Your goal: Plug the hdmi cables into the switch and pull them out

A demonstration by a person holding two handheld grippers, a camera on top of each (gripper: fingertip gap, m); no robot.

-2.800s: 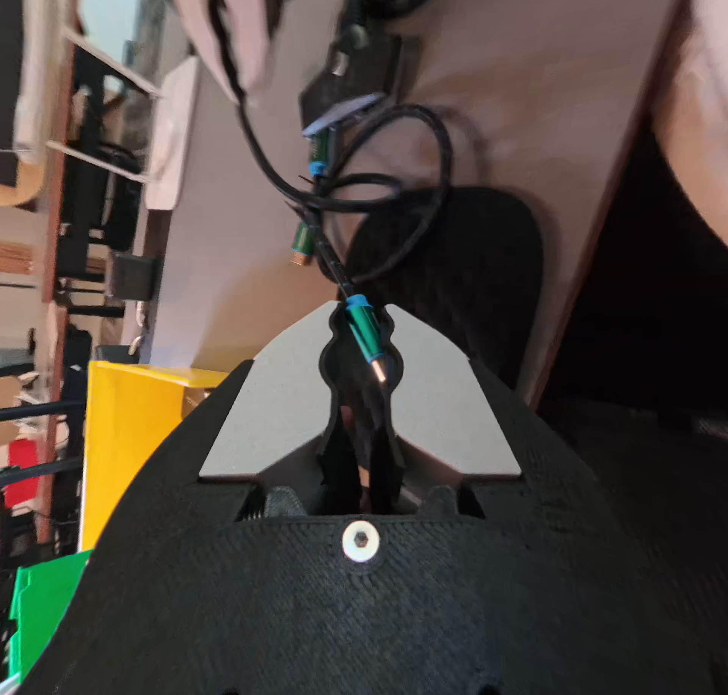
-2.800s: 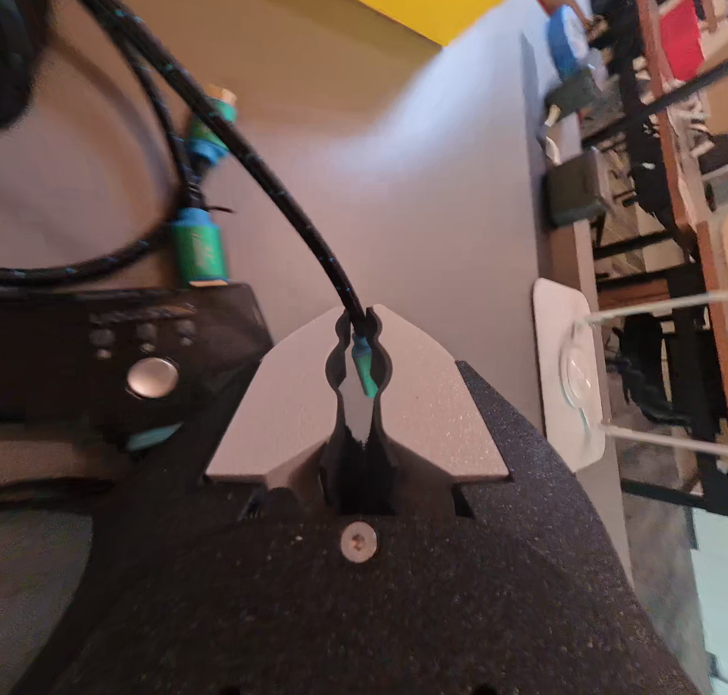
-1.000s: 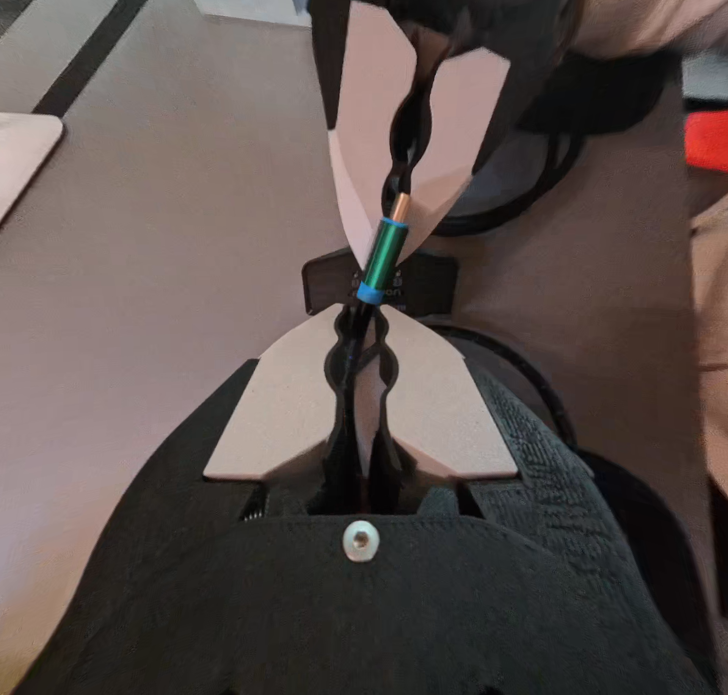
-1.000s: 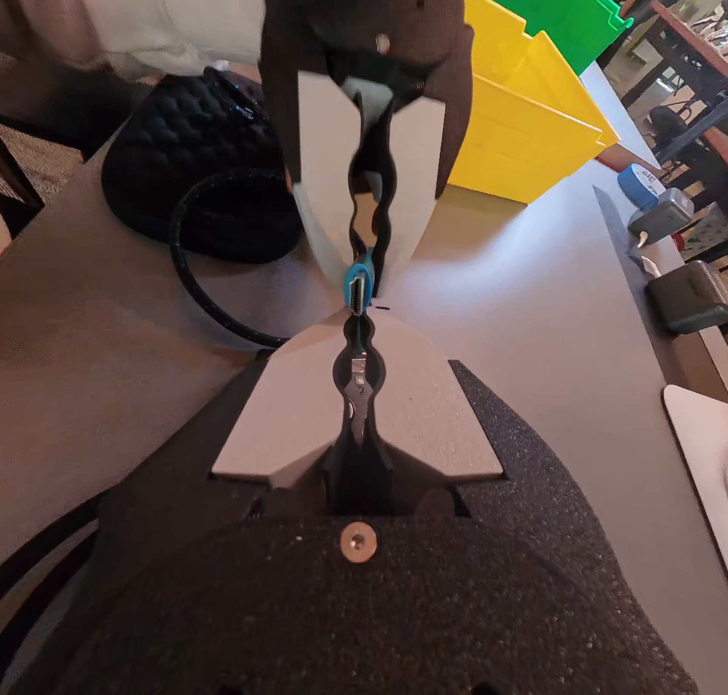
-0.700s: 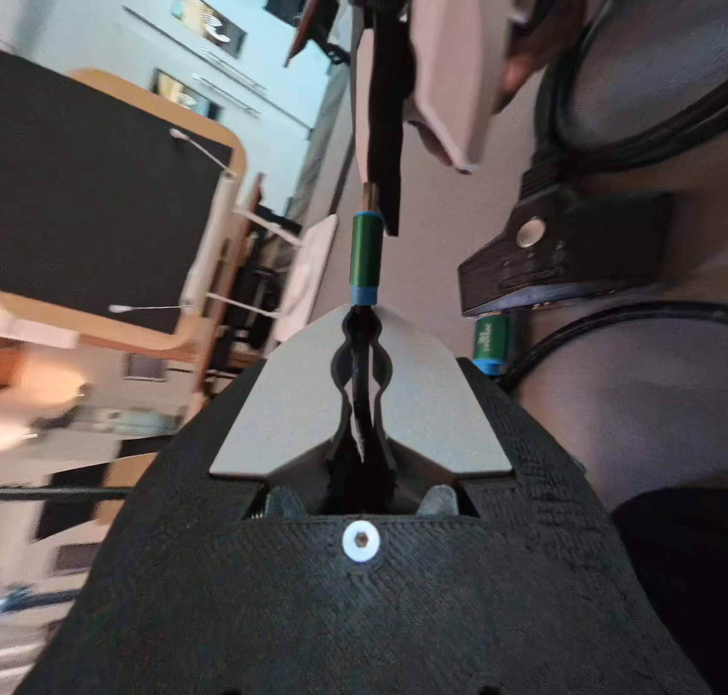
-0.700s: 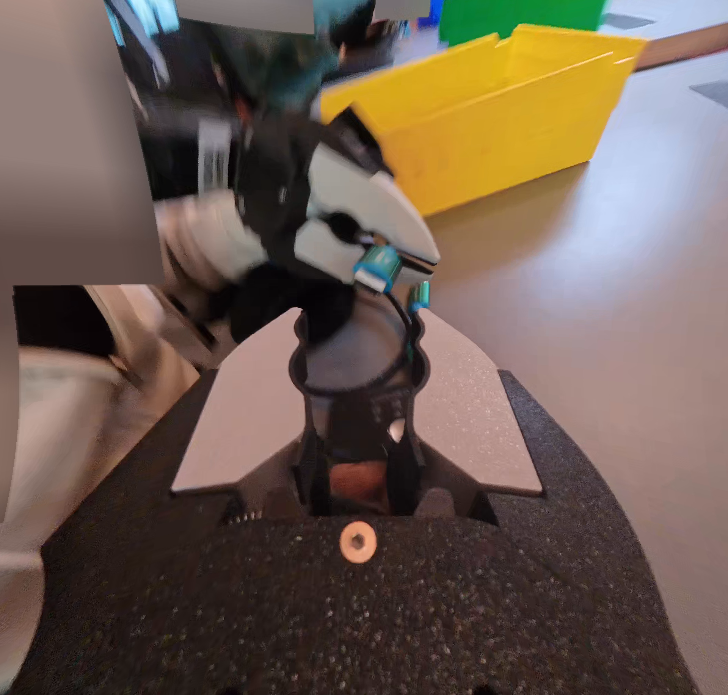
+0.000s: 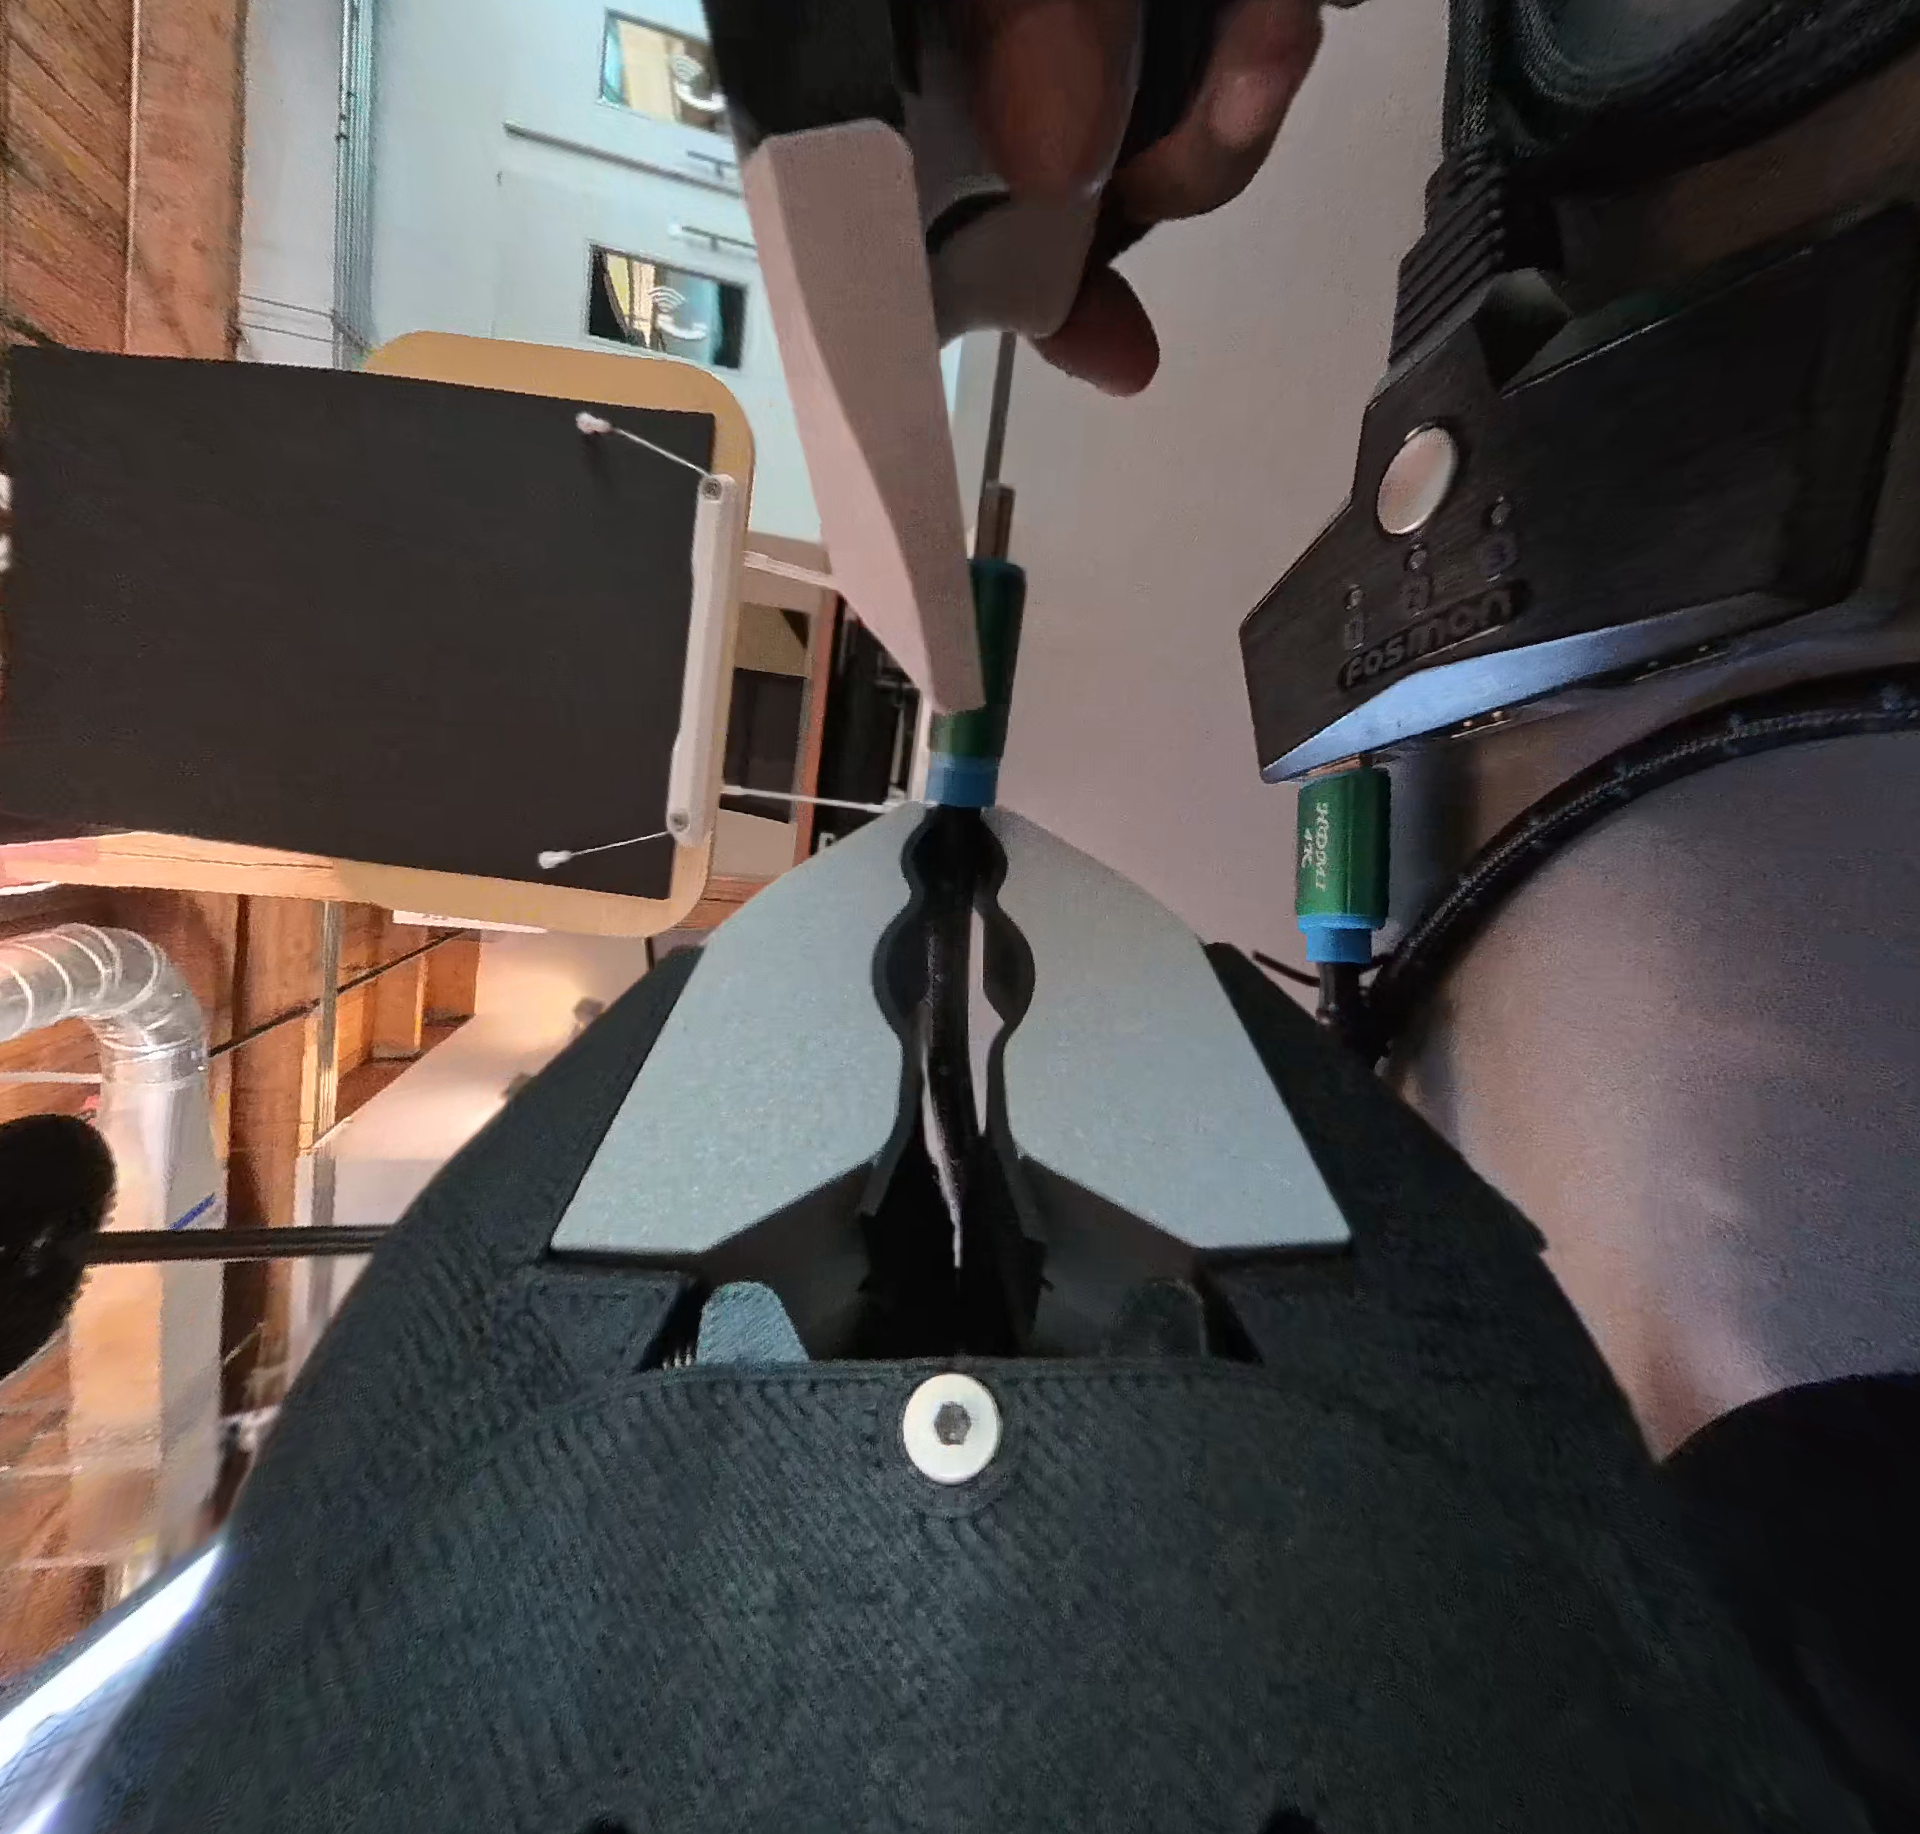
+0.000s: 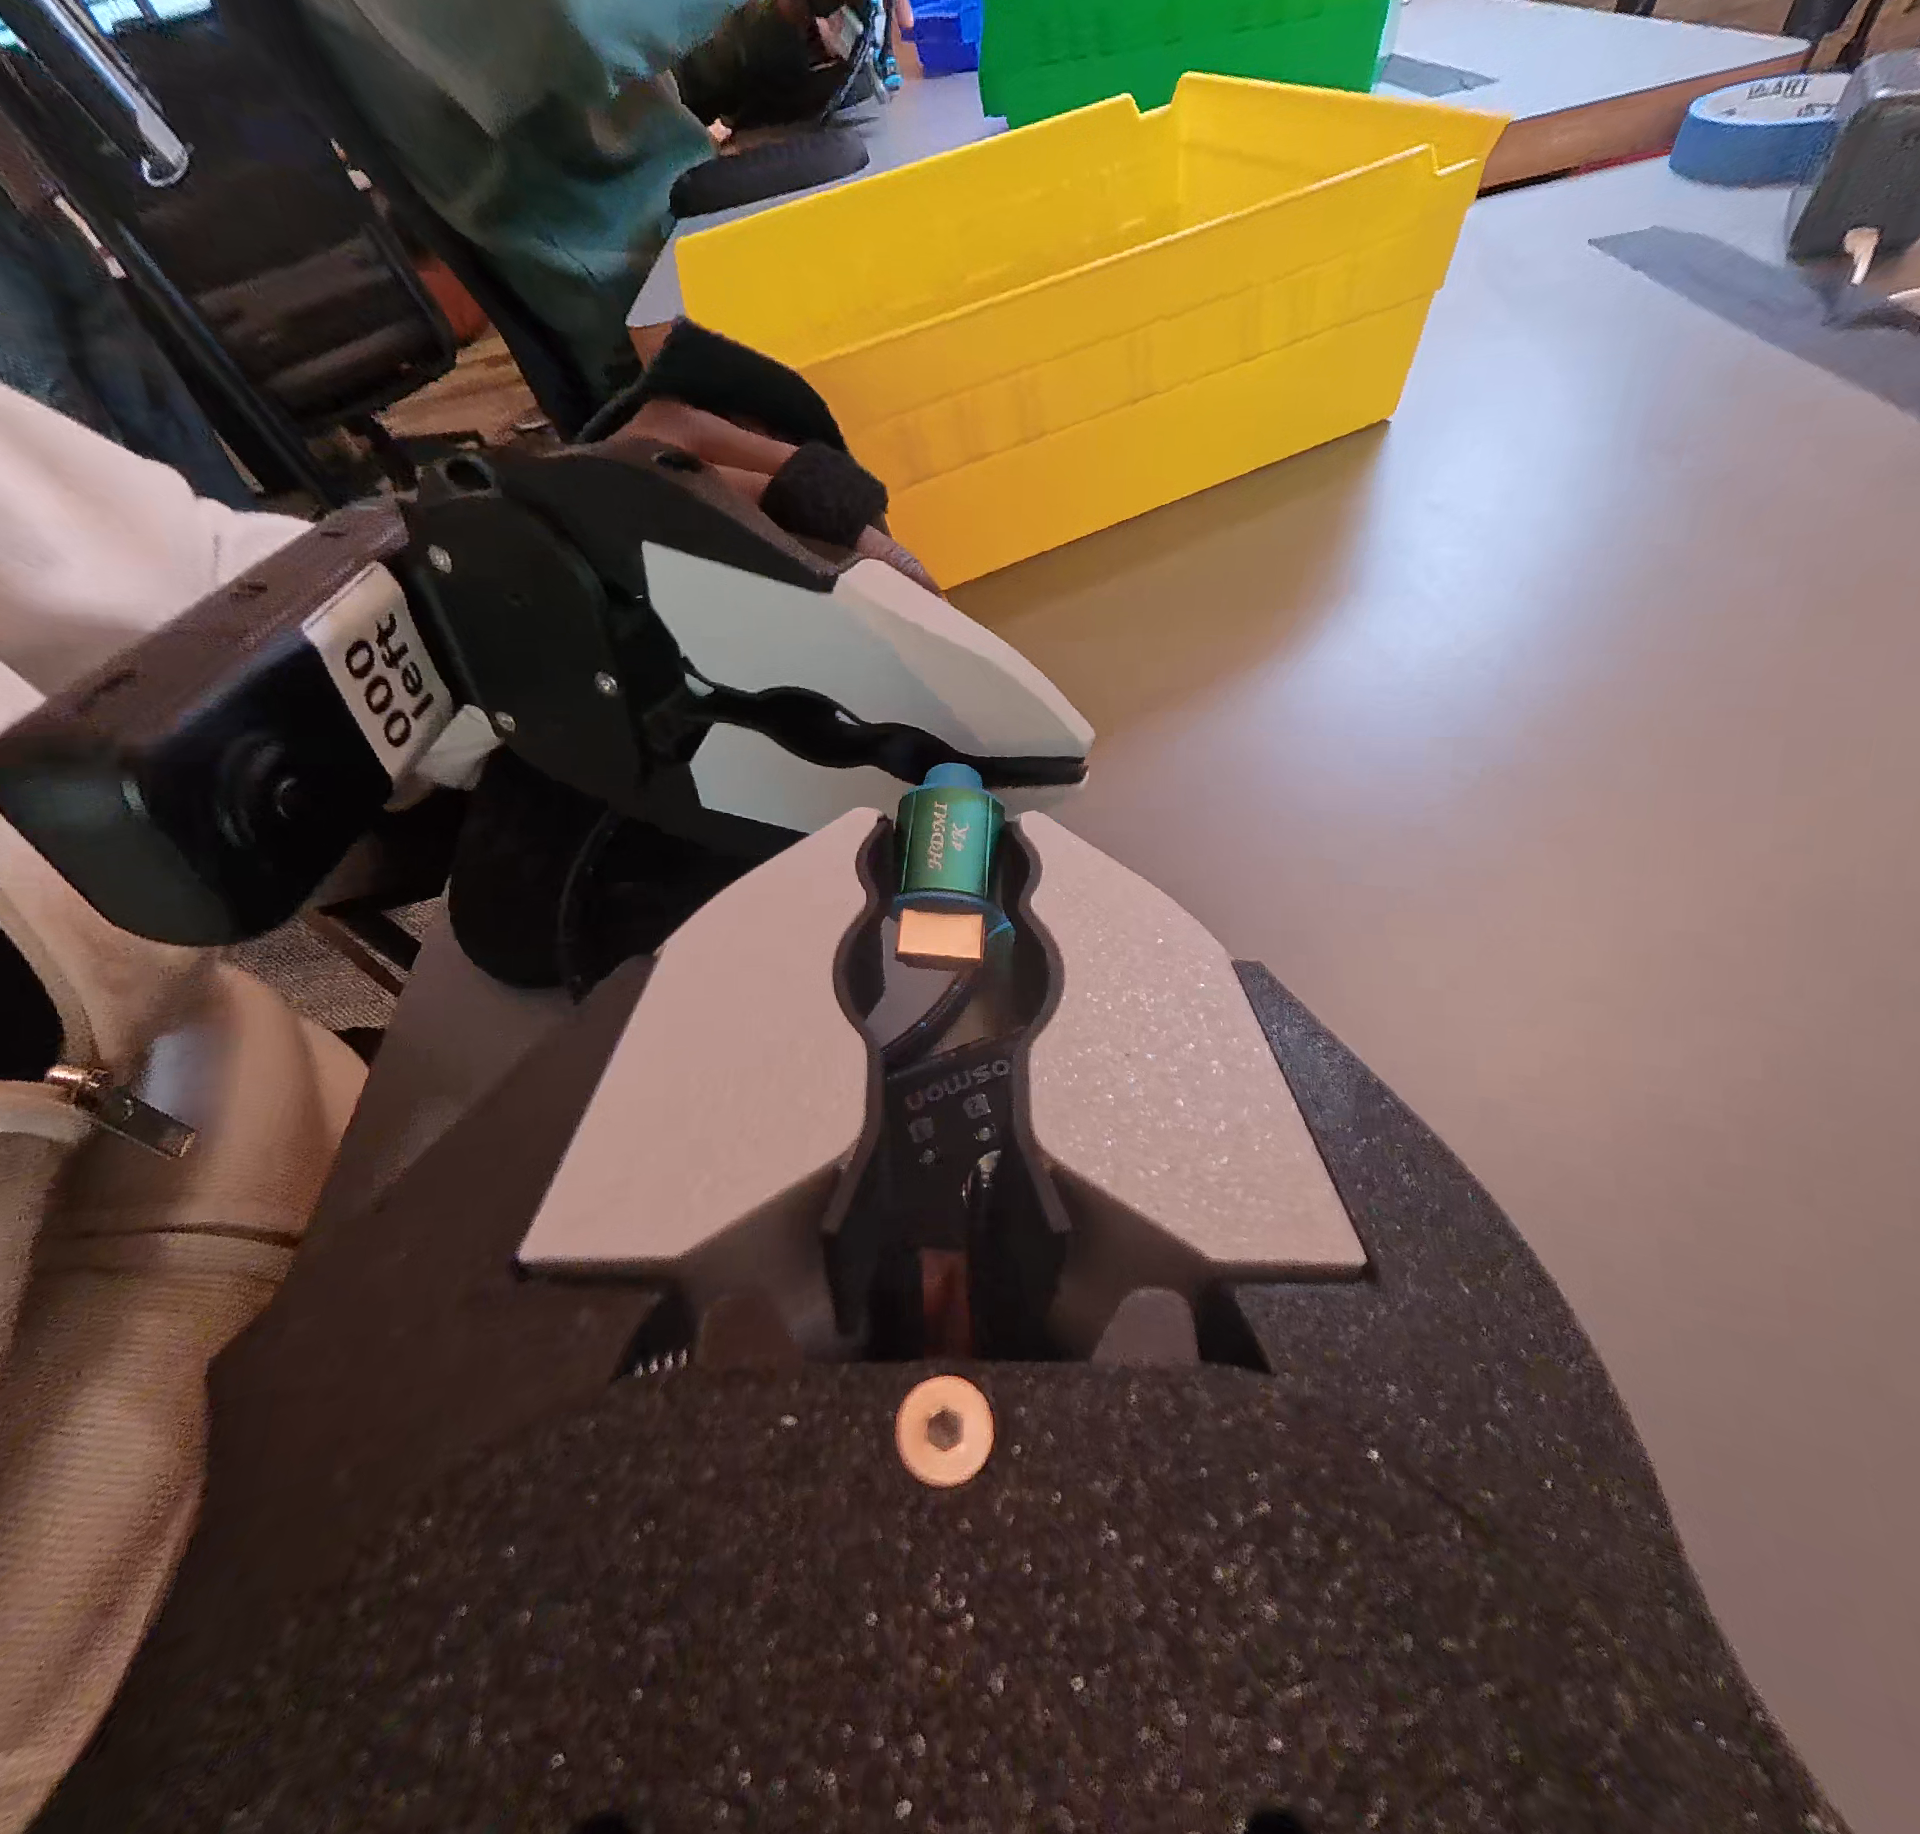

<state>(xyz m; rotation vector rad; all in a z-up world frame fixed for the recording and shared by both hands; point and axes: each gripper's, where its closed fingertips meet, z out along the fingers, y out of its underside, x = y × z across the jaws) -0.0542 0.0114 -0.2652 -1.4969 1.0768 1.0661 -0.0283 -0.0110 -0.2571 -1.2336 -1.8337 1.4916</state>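
Note:
A green HDMI plug with a blue collar sticks out past my left gripper, which is shut on the black cable just behind the collar. In the right wrist view the same plug sits between the fingertips of my right gripper, which close against its sides, gold tip towards the camera. The left gripper shows there from the side, touching the plug's collar. The black switch lies on the table to the right, with a second green plug in its port. The switch also shows under my right jaws.
A yellow bin stands on the grey table behind the grippers, with green and blue bins farther back. A blue tape roll lies at the far right. A black pouch lies beyond the switch. A person's sleeve is at left. Less than 4 cm separates the two grippers' tips. The right tips stand about 11 centimeters off the black pouch.
My right gripper was open wide 0.7 s ago and has narrowed around the green plug. My left gripper has kept its hold on the cable and turned on its side since 1.0 s ago.

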